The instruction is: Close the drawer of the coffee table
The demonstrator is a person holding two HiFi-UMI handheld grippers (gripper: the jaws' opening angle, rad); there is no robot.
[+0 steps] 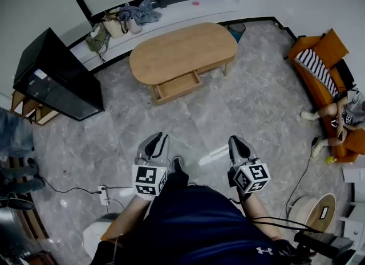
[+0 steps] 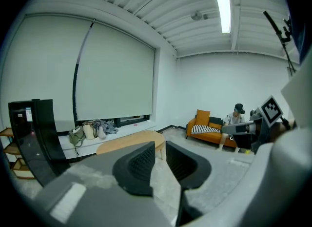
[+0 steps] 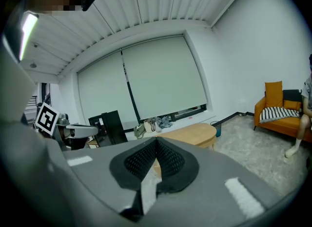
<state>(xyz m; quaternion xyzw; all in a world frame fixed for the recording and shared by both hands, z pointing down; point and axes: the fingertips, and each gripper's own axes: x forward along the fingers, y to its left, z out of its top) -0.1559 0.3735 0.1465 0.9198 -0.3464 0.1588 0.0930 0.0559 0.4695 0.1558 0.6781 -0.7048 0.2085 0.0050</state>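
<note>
The oval wooden coffee table [image 1: 182, 47] stands across the grey floor, well ahead of me. Its drawer [image 1: 178, 86] is pulled out on the side facing me and looks empty. My left gripper [image 1: 158, 139] and right gripper [image 1: 238, 143] hover side by side over the floor, far short of the table, both pointing toward it. Both are shut with nothing held. In the left gripper view the left gripper [image 2: 160, 149] frames the table [image 2: 127, 144] beyond it. In the right gripper view the pads of the right gripper [image 3: 156, 144] meet, with the table [image 3: 194, 132] behind.
A black cabinet [image 1: 57, 78] stands left of the table, bags [image 1: 122, 21] lie on the window ledge, and a small bin [image 1: 236, 30] sits at the table's right end. A person sits on an orange sofa [image 1: 319, 58] at right. A power strip [image 1: 104, 192] and a cable spool [image 1: 313, 210] lie near my feet.
</note>
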